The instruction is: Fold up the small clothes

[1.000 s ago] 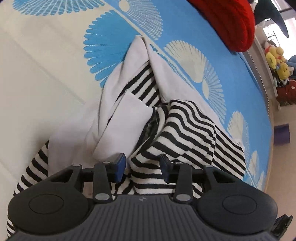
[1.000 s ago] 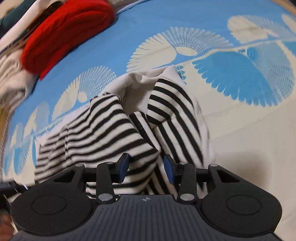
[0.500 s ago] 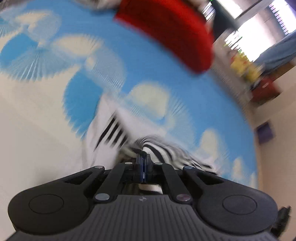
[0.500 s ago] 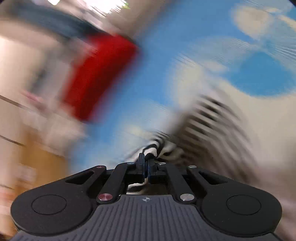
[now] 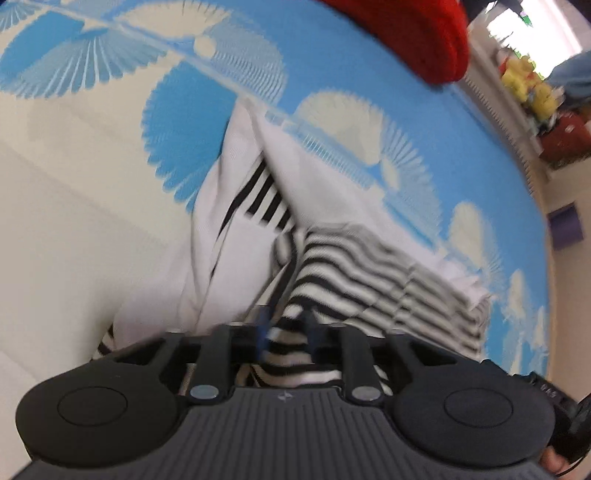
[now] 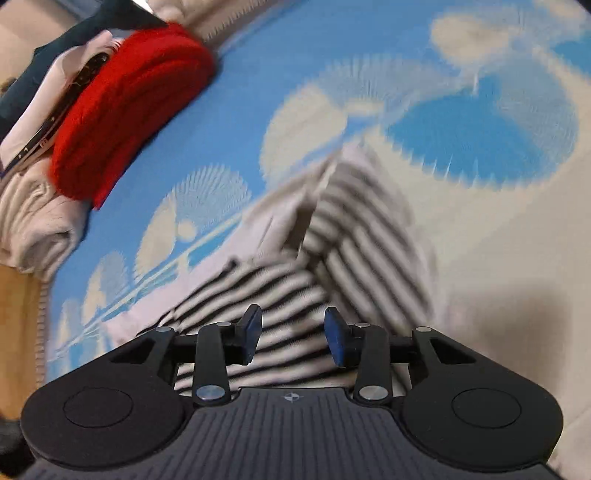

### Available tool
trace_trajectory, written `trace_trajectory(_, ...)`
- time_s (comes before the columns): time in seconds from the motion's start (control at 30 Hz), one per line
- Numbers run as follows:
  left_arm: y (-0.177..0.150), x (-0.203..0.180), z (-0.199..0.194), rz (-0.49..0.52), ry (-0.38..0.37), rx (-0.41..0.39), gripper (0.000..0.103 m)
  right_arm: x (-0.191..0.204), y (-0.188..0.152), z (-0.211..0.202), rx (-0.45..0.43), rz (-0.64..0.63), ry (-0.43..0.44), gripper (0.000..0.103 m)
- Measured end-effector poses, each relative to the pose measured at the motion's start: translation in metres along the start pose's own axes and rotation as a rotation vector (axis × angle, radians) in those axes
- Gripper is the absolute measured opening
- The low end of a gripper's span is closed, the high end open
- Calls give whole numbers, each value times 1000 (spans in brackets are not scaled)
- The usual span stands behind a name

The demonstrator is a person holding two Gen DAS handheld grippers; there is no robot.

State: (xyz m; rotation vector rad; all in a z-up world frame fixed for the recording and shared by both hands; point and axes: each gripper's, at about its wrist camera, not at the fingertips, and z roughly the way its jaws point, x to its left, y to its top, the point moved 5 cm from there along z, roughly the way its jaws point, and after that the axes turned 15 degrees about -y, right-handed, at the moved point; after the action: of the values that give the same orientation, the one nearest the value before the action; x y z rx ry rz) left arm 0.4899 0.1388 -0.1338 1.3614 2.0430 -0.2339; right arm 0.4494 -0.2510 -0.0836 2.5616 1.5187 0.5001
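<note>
Just ahead of the left gripper (image 5: 284,332), and under its tips, lies the striped garment (image 5: 354,273), black-and-white bands on one side, plain white lining turned out on the other. And look at those jaws: they stand apart in the left wrist view, striped cloth showing in the gap between them, nothing pinched. The picture is smeared, so whether a pad brushes the fabric I cannot tell.

Over to the right gripper (image 6: 293,338): its jaws are opening at this moment, both blue pads clear, the striped cloth lying beneath and between them but not squeezed. From this side the garment (image 6: 354,229) rises in a soft ridge straight ahead, one striped panel leaning up to the right, a pale flap to the left.

All of it sits on the bed cover (image 6: 480,144), blue with cream fan shapes, turning plain cream to the right gripper's right. Far ahead and left of the right gripper, a folded red knit (image 6: 129,107) tops a stack of pale clothes (image 6: 37,221) at the cover's edge. The left wrist view catches the same red knit (image 5: 417,33) far ahead, to its right.
</note>
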Motion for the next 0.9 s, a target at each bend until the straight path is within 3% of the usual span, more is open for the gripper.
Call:
trace_trajectory(0.1,-7,17,8,9,94,37,1,-12,-6,17,53,-29,-150,38)
trace_trajectory(0.17,-7,18,8,22,118,43,2,-22,-5,19,49,-8,-191,39)
trace_trajectory(0.27,-1,3,-6,65,103,-11,5,-18,0,6,5,9,-148,40)
trace_trajectory(0.37,5,-25,-19,210,55,-96,6,3,4,-12,-89,-71,-73,40)
trace_trajectory(0.43,1,-33,-13,239,1,-71,6,18,-1,-15,-93,-134,-9,44)
trace_trajectory(0.5,-8,-28,3,215,-27,7,6,23,-7,-4,-27,-170,22,49)
trace_trajectory(0.6,-18,2,24,160,123,99,6,11,-18,25,83,-179,-127,50)
trace_trajectory(0.63,-18,6,24,150,124,97,6,7,-19,27,93,-174,-143,49)
trace_trajectory(0.7,-15,0,15,143,93,74,6,9,-16,18,72,-154,-111,49)
trace_trajectory(0.8,-12,-21,2,210,23,33,11,21,-14,1,0,-194,-18,51)
trace_trajectory(0.9,-20,-23,10,197,-6,85,16,27,-25,9,90,-204,60,52)
